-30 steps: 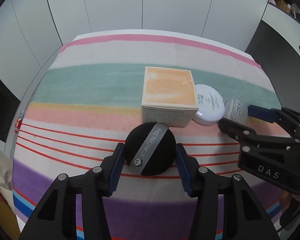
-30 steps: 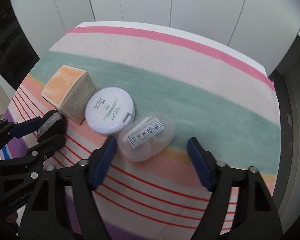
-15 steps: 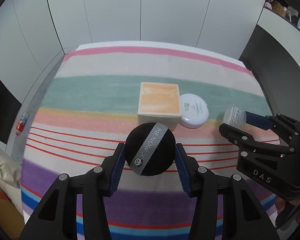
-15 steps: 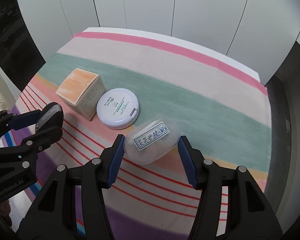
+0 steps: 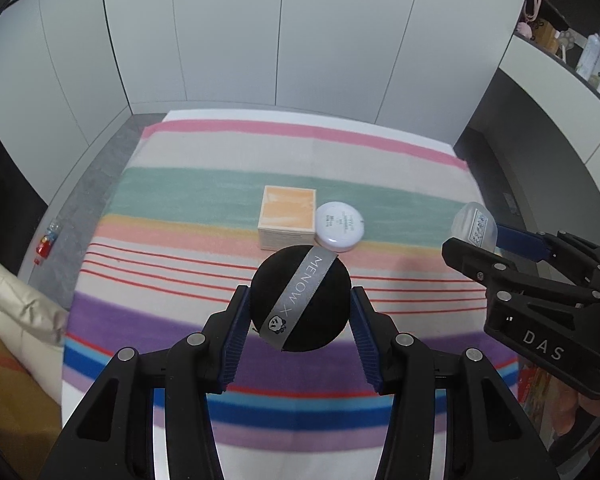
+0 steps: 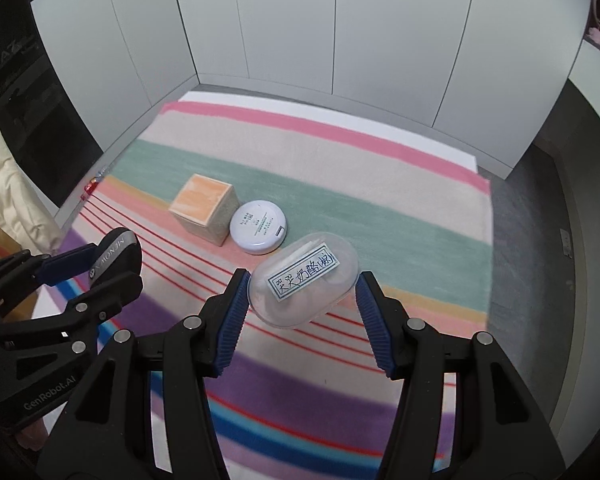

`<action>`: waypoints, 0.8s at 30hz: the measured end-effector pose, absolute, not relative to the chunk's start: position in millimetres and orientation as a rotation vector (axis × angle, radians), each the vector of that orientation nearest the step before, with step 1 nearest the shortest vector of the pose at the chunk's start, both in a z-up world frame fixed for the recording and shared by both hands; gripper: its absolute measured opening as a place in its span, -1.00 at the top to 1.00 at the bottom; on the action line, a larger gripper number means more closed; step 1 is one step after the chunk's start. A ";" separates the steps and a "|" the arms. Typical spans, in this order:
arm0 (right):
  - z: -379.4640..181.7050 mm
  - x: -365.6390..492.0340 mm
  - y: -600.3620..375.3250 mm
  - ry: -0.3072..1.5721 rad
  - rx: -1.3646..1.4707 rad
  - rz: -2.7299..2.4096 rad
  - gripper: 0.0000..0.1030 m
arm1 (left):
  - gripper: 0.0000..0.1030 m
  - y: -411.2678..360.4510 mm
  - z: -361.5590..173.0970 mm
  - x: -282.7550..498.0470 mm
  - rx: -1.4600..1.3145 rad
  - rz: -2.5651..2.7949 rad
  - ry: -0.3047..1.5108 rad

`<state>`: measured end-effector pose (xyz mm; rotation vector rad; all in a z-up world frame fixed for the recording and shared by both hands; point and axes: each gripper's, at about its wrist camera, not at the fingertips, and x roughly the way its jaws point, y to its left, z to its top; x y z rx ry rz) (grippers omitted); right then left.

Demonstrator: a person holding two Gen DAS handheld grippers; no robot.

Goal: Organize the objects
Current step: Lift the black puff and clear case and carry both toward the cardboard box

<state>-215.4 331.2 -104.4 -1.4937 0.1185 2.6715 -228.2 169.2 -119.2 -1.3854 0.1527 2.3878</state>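
Left gripper (image 5: 300, 312): jaws pinching a black round powder puff (image 5: 300, 298) across its width, blue pads on opposite edges. The grey ribbon strap reading MENOW faces the camera, so the puff is held flat-on; gripping the rim rather than the faces probably keeps the soft disc from folding. It hangs clear of the cloth.

Right gripper (image 6: 302, 292): jaws pressed onto a clear oval plastic case (image 6: 304, 280), one pad at each end of its long axis. A white label with blue handwriting faces up. The case looks rigid and smooth, so a squeeze along its length is likely the surest hold; a slip sideways seems the main risk. It too sits above the cloth, not on it.

Both grippers are side by side, each in the other's view, the right gripper (image 5: 540, 280) at the left camera's right edge, the left gripper (image 6: 60, 280) at the right camera's left edge.

Beyond them, on the striped blanket (image 5: 180, 184), an orange-topped square box (image 5: 287, 222) and a white round compact (image 5: 340, 226) stand touching, box left of compact, near the green band. They read as the start of a tidy group. Judging by that, the two held items are in mid-carry with no set-down spot evident yet.

White cabinet doors (image 6: 300, 40) behind the blanket.
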 end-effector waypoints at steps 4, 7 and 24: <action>-80.5 -195.5 327.6 0.123 -1.466 2.681 -0.11 | 0.02 165.6 -96.3 -211.5 -1.360 2.399 0.152; -62.8 -179.2 324.7 0.126 -1.450 2.683 -0.11 | 0.02 161.3 -79.7 -197.7 -1.341 2.404 0.147; -8.1 -84.6 302.5 0.167 -1.438 2.654 -0.11 | 0.02 123.2 -30.1 -112.6 -1.332 2.417 0.052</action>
